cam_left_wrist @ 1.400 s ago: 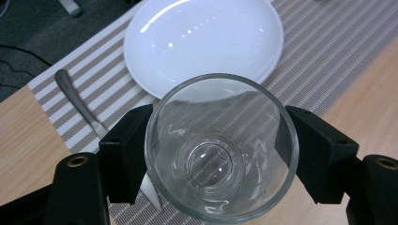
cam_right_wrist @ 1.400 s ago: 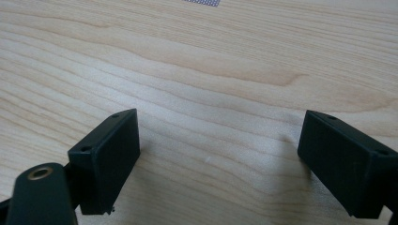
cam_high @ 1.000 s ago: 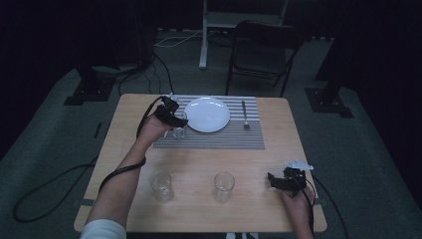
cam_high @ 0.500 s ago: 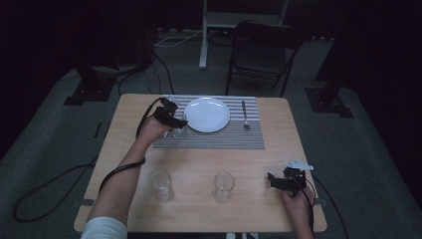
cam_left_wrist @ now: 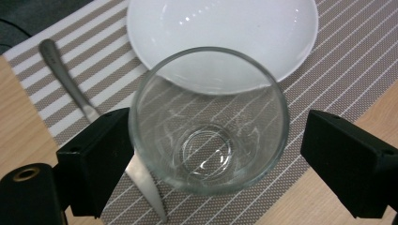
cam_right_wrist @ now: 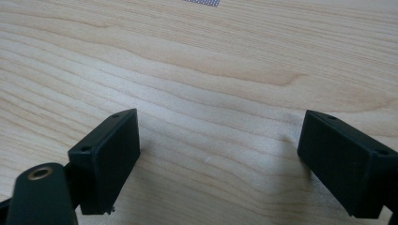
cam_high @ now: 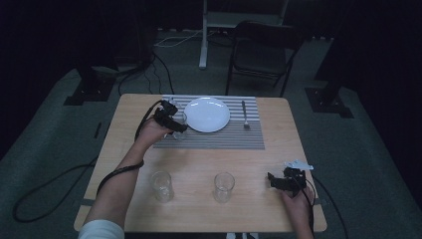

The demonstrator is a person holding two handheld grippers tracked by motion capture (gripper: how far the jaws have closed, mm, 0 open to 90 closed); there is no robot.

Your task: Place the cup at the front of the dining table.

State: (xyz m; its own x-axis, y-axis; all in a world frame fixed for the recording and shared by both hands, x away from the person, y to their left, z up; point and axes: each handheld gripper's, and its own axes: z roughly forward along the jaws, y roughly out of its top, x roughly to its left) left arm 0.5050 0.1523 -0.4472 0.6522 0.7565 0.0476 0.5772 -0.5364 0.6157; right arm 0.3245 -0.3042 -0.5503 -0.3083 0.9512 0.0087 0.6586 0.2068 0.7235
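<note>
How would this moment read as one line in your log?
left gripper: open around glass on striped mat, beside plate | right gripper: open, empty, over table

Left gripper [cam_high: 175, 126] has crept slightly toward the person along the striped mat [cam_high: 224, 139], away from the far edge, between the earliest picture and now. The small glass [cam_left_wrist: 209, 122] it straddles came with it, standing on the mat just beside the white plate [cam_high: 207, 114]. Left forearm [cam_high: 127, 162] shifted a touch with it. In the left gripper view the jaws are spread; one touches the glass, the other stands apart.
</note>
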